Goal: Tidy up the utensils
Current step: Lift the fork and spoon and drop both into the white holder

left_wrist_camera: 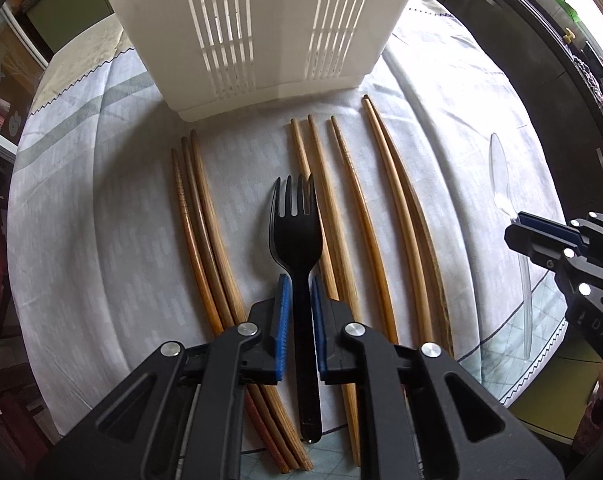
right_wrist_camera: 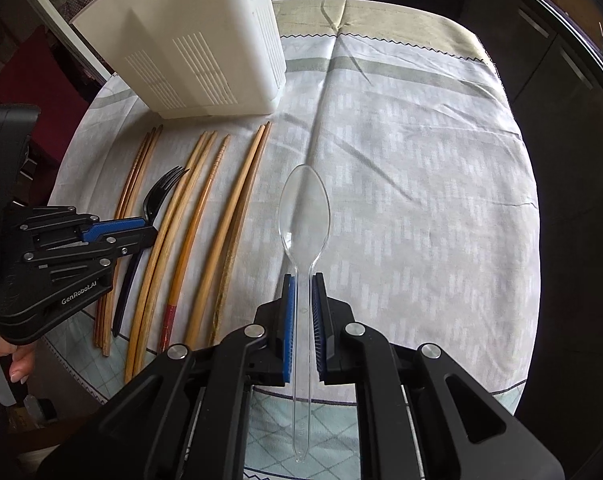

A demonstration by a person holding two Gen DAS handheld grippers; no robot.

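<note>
Closest to my left camera, my left gripper (left_wrist_camera: 299, 292) has its blue-padded jaws narrow on both sides of the black plastic fork (left_wrist_camera: 299, 240). The pads stand just beside the fork's neck, but I cannot tell if they press it or only stand next to it. The fork lies flat on the bench, with its prongs pointing far, toward the white slotted plastic utensil holder (left_wrist_camera: 257, 36).

My right gripper (right_wrist_camera: 302, 292) stands in the same way around the clear plastic spoon (right_wrist_camera: 304, 208). Its jaws are narrow, one pad on each side of the thin handle, and again I cannot say if they are truly holding it. The spoon lies on the pale grey patterned tablecloth (right_wrist_camera: 421, 200) with its bowl pointing far and the end of its handle near, under my gripper.

Between the fork and the spoon lie wooden chopsticks (left_wrist_camera: 393, 220), all long and parallel, with their tips pointing toward the holder. Three darker wooden chopsticks (left_wrist_camera: 199, 220) lie together left of the fork. The holder stands upright at the far left of the bench, near the chopstick tips.

In the right view, a hand (right_wrist_camera: 17, 360) shows under the left gripper, at the near left edge.
</note>
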